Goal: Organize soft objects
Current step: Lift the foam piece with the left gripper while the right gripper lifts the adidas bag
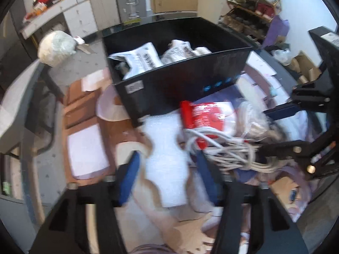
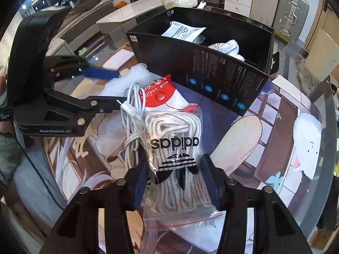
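Right now the right gripper (image 2: 173,182) has its jaws closed on the lace bag (image 2: 175,160), a clear zip bag w/ black trefoil logo, cream laces inside. Bag sits on the printed mat (image 2: 275,131), just in front of the black box (image 2: 211,67). White cable (image 2: 132,110) lies touching the bag's left side; red-topped glue pack (image 2: 161,93) is btwn bag and box. Box already holds white packets (image 2: 184,31). Left gripper (image 1: 167,169) hangs over bubble wrap (image 1: 167,148), jaws wide, nothing btwn them; its view is blurred. Cable bundle (image 1: 228,148) is just beside its right finger.
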Demonstrator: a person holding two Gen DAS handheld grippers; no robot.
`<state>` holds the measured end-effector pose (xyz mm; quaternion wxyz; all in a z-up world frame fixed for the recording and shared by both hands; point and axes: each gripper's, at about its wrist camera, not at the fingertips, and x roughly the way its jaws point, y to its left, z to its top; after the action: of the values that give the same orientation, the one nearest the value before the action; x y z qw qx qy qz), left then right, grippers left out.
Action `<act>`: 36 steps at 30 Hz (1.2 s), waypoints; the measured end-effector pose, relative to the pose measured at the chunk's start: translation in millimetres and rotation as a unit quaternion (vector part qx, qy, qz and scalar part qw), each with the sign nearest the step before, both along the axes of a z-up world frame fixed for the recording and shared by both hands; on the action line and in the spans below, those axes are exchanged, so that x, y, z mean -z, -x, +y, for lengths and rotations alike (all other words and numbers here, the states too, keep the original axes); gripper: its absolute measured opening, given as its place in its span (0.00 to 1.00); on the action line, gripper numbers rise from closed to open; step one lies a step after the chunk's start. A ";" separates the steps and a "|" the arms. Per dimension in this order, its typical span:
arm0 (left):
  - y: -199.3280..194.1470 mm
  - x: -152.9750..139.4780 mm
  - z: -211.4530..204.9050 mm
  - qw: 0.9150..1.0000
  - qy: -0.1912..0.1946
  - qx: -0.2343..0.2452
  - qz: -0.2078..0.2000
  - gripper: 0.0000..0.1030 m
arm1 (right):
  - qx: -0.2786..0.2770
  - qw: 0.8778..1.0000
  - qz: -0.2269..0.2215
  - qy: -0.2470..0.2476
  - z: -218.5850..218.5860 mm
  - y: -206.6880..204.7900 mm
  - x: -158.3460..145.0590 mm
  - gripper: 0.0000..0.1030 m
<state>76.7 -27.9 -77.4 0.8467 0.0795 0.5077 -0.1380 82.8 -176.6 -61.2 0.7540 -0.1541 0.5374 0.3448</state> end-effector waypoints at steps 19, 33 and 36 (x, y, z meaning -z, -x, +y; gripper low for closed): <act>12.8 -40.4 10.9 0.997 0.032 -0.005 -0.071 0.34 | 0.032 0.991 -0.122 -0.051 -11.9 29.3 -58.6 0.28; 49.3 -104.6 15.9 0.960 0.064 -0.008 -0.272 0.34 | 0.061 0.940 -0.283 -0.179 -26.9 51.6 -118.0 0.28; 58.6 -114.1 18.6 0.945 0.074 -0.009 -0.317 0.34 | 0.066 0.927 -0.311 -0.198 -27.6 62.2 -124.4 0.28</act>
<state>18.1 -9.3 36.7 0.9686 0.0514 0.2020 -0.1354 20.6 -204.2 63.1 0.9197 -0.0655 0.2059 0.3279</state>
